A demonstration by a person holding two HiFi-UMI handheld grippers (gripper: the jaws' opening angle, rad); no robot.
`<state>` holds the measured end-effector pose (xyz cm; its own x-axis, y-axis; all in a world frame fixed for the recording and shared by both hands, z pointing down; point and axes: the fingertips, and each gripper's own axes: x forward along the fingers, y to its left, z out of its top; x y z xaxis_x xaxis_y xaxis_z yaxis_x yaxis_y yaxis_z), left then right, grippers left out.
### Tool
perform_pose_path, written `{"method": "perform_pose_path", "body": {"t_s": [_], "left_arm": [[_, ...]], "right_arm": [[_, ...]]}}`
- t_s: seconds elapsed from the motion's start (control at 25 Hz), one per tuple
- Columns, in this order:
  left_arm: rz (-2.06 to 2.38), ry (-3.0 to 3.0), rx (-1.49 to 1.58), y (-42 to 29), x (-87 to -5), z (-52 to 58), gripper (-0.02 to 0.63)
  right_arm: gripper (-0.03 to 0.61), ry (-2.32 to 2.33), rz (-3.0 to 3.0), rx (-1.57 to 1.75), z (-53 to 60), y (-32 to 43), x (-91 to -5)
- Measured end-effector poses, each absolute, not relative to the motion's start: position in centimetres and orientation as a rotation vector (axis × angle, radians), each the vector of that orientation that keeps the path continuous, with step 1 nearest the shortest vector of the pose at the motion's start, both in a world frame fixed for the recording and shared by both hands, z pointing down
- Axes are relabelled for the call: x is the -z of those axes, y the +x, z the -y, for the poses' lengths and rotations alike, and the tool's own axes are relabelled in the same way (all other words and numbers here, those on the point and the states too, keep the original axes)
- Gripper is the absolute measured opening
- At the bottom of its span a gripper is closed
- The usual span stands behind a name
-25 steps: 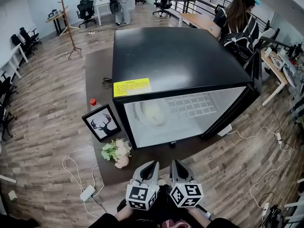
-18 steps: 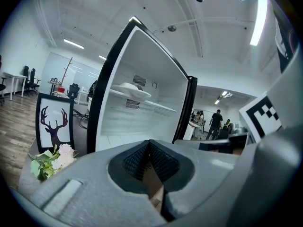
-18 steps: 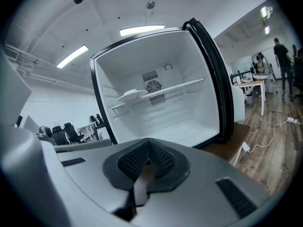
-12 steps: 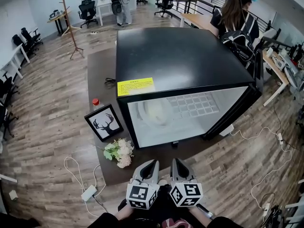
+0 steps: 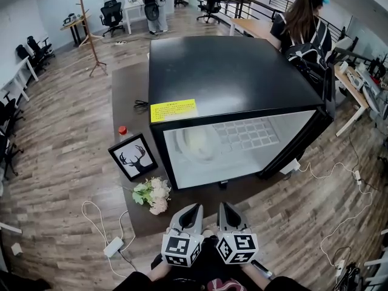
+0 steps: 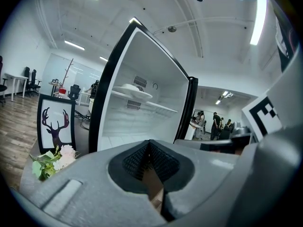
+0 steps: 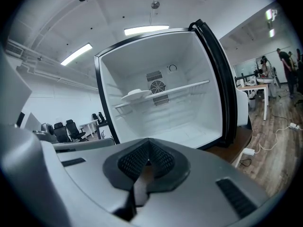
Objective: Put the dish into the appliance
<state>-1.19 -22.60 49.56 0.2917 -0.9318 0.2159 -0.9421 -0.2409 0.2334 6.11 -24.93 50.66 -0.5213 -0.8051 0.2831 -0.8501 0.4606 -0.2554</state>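
Both my grippers are closed and carry nothing. The left gripper point(image 5: 197, 208) has its jaws pressed together with only floor showing past them, and the right gripper point(image 5: 222, 207) is the same. I hold them side by side, low in front of me, pointing at the fridge point(image 5: 230, 71) and well apart from it. Its door point(image 5: 297, 145) stands open on the right. The dish point(image 5: 195, 143) lies inside on the shelf point(image 7: 182, 88), toward the shelf's left end. The fridge stands on a mat point(image 5: 124, 96). By the mat's left edge stands a deer picture point(image 5: 132, 156), and flowers point(image 5: 151, 194) lie nearer its front left corner.
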Motion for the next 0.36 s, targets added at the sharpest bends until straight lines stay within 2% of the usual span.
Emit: {"method": "perform_pose_path", "body": {"t_s": [0.36], "left_arm": [[1.708, 2.249, -0.044, -1.30, -49.42, 22.33, 0.008]], "right_arm": [[0.006, 1.470, 2.581, -0.491, 24.53, 5.92, -50.09]]}}
